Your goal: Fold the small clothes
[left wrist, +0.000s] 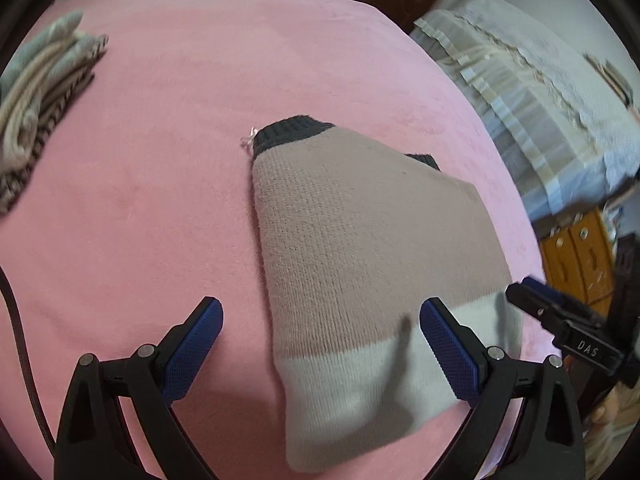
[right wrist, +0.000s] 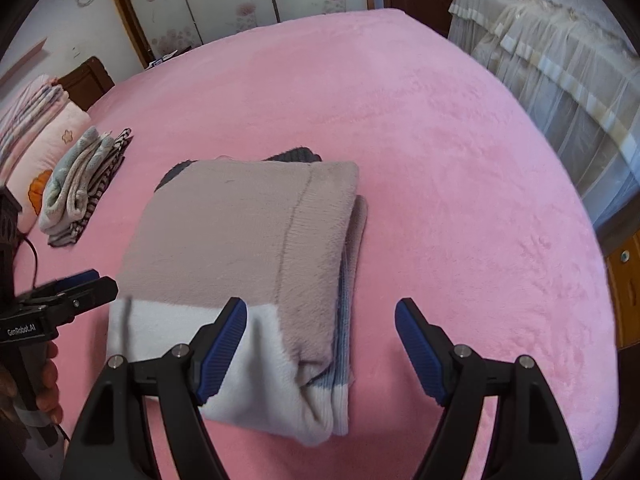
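A folded knit sweater [left wrist: 360, 248], mauve with a white band and dark ribbed trim, lies flat on the pink bedspread [left wrist: 160, 160]. It also shows in the right wrist view [right wrist: 240, 240]. My left gripper [left wrist: 320, 336] is open and empty, its fingers straddling the sweater's near left part just above it. My right gripper [right wrist: 320, 332] is open and empty over the sweater's near right edge. Each gripper shows in the other's view, the right one [left wrist: 536, 300] at the sweater's right side, the left one [right wrist: 84, 284] at its left side.
A stack of folded striped and pale clothes [right wrist: 80, 188] lies at the left of the bed, also in the left wrist view [left wrist: 40, 92]. Pillows [right wrist: 36, 128] sit beyond it. A second bed with a lace cover [right wrist: 560, 80] stands to the right, beside a wooden cabinet [left wrist: 580, 256].
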Motion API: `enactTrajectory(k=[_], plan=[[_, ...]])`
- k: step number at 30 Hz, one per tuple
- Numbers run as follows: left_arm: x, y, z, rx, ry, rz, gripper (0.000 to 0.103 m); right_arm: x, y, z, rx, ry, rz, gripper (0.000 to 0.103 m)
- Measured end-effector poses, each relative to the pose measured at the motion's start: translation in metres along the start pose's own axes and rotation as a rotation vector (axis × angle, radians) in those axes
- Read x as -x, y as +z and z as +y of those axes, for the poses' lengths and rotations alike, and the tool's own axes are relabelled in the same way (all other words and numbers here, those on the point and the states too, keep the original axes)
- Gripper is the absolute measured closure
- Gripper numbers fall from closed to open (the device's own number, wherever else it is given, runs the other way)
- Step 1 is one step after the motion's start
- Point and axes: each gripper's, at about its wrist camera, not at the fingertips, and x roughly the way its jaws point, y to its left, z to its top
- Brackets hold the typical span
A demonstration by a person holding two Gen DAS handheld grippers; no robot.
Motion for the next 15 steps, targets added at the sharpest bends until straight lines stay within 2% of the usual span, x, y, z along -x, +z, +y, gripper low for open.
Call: enactTrajectory(k=[3,7,10,15], plan=[[-0.009,0.002,0.007,0.041,-0.011,0.008,0.005,-0.007,0.003,-0.009,-0.039,0.05,0.017,0.026],[-0.016,0.001,0.008,0.051,-0.022,0.011,0.005,-0.016,0.006,-0.007,-0.031,0.057,0.04,0.025],[-0.023,0.003,0.007,0.049,-0.031,0.021,0.004,-0.023,0.007,-0.006,-0.016,0.06,0.054,0.018],[-0.045,0.004,0.012,0.093,-0.087,0.077,0.003,-0.046,0.004,-0.015,-0.038,0.057,0.108,0.013]])
